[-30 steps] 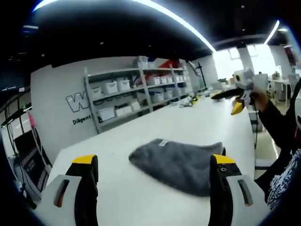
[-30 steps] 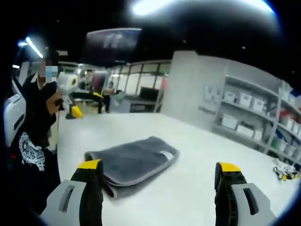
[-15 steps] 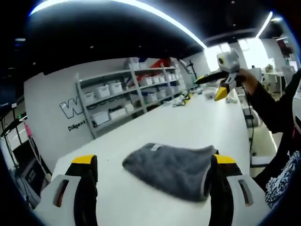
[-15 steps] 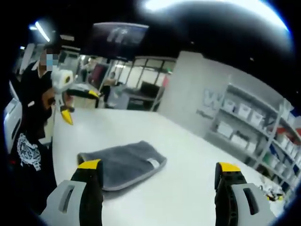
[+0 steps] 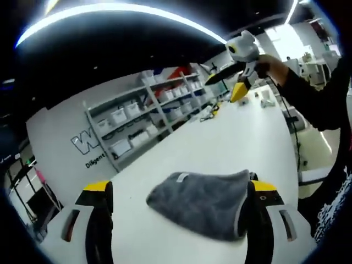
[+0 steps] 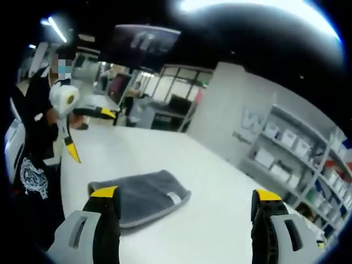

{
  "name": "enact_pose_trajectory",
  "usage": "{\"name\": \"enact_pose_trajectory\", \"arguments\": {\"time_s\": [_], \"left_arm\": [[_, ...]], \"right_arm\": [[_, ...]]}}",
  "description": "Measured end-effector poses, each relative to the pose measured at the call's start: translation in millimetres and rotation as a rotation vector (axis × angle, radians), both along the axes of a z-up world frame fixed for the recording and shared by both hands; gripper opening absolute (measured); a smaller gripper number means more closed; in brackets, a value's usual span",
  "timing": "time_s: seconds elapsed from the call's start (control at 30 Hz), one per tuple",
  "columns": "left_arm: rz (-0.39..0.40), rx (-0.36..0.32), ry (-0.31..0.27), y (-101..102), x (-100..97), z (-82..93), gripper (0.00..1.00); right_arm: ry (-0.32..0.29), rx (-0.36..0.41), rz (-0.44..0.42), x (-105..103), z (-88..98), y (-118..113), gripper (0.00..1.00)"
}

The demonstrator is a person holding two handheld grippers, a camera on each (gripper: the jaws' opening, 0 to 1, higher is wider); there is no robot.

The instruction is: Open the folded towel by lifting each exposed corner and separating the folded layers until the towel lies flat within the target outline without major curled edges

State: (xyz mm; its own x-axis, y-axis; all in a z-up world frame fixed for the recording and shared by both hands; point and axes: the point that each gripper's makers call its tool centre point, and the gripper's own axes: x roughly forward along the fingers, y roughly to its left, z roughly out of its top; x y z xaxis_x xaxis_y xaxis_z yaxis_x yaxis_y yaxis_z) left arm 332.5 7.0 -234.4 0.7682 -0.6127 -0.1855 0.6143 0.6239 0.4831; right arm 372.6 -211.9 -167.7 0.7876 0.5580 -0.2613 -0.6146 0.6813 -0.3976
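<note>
Here, folded grey towel (image 5: pixel 203 201) flat on white tabletop (image 5: pixel 247 137), untouched. Left hand-held gripper (image 5: pixel 179 190) spread wide above it, right hand-held gripper (image 6: pixel 187 195) likewise spread wide, both raised off towel, holding nothing.

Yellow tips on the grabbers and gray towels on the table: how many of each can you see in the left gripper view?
Yellow jaw tips: 3, two on the left gripper and one on the right gripper held up high.
Gray towels: 1, the folded towel.
Total: 4.
</note>
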Motion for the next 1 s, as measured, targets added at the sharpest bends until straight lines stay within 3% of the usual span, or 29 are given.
{"name": "enact_pose_trajectory", "arguments": {"time_s": [0.2, 0.3, 0.43, 0.63, 0.9, 1.0], "left_arm": [[-0.024, 0.026, -0.01, -14.2, -6.8, 0.9, 1.0], [0.0, 0.052, -0.04, -23.3, -6.5, -3.2, 1.0], [-0.017, 0.117, -0.049, -38.5, -8.3, -20.4, 1.0], [-0.033, 0.138, -0.044, -54.8, -13.1, -27.1, 1.0], [-0.01, 0.224, -0.066, -70.2, -14.6, -42.7, 1.0], [0.004, 0.262, -0.086, -76.0, -11.7, -47.8, 1.0]], "right_arm": [[0.006, -0.013, 0.006, 9.0, 7.9, 3.6, 0.99], [0.012, -0.009, 0.009, 17.8, 9.8, 3.7, 0.99], [0.021, 0.004, 0.006, 26.1, 9.9, 3.2, 0.99], [0.038, -0.013, 0.008, 36.6, 4.3, 3.2, 0.99], [0.052, 0.007, 0.05, 49.7, 5.8, 6.2, 0.99], [0.062, 0.036, 0.052, 65.9, 11.5, 7.3, 0.99]]}}
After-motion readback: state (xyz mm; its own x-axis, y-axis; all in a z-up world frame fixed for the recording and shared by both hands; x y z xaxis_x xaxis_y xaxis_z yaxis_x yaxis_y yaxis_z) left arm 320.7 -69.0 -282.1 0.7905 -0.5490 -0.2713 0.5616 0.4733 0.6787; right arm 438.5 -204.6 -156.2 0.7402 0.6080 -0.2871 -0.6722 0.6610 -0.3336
